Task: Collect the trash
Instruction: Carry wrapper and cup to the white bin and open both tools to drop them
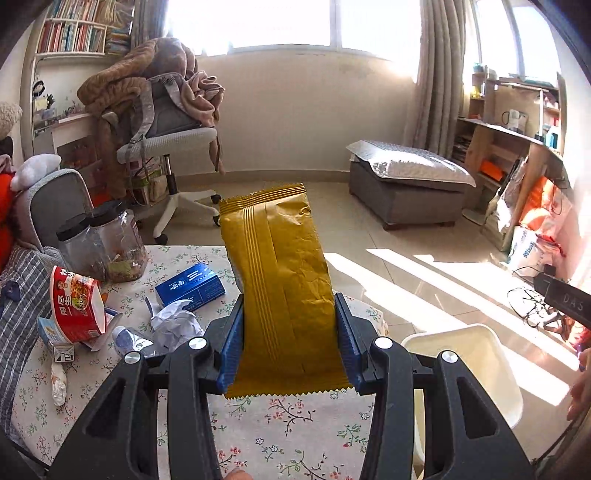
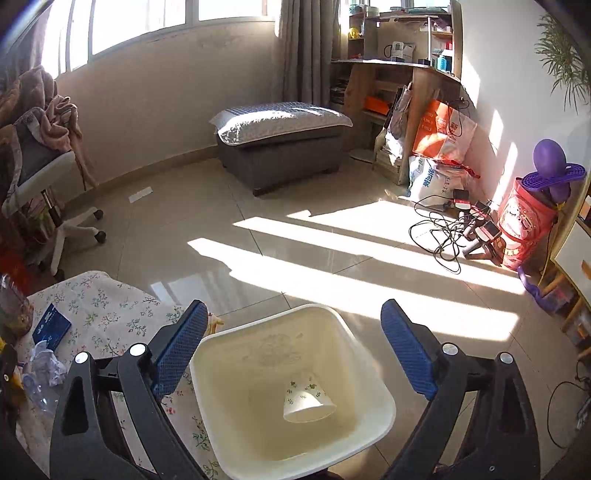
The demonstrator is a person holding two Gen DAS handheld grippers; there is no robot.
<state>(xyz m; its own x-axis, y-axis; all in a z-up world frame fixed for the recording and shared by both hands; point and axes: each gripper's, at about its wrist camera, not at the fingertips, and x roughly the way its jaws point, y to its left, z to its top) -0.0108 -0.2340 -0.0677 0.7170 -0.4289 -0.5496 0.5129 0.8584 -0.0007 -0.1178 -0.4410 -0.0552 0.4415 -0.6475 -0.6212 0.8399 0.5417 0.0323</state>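
Left gripper [image 1: 290, 336]: two black moulded plastic arms with triangular cut-outs near the base, four round silver screw heads across the linkage, and ridged blue rubber pads [image 1: 232, 343] lining the inner finger faces.

Right gripper [image 2: 291, 347]: same black plastic build, same cut-outs, four silver screw heads, with blue pads [image 2: 181, 347] showing a fine mesh texture.

A fingertip [image 1: 236, 474] shows at the near edge below the left gripper.

Lived-in home room, bedroom or study: bookshelf [image 1: 72, 31] packed with books, swivel chair [image 1: 166, 144] heaped with blankets, padded ottoman [image 2: 279, 147], curtained windows [image 1: 251, 22], tiled floor [image 2: 295, 229] (cables sprawled by the wall), floral cloth on the desk [image 1: 280, 424].
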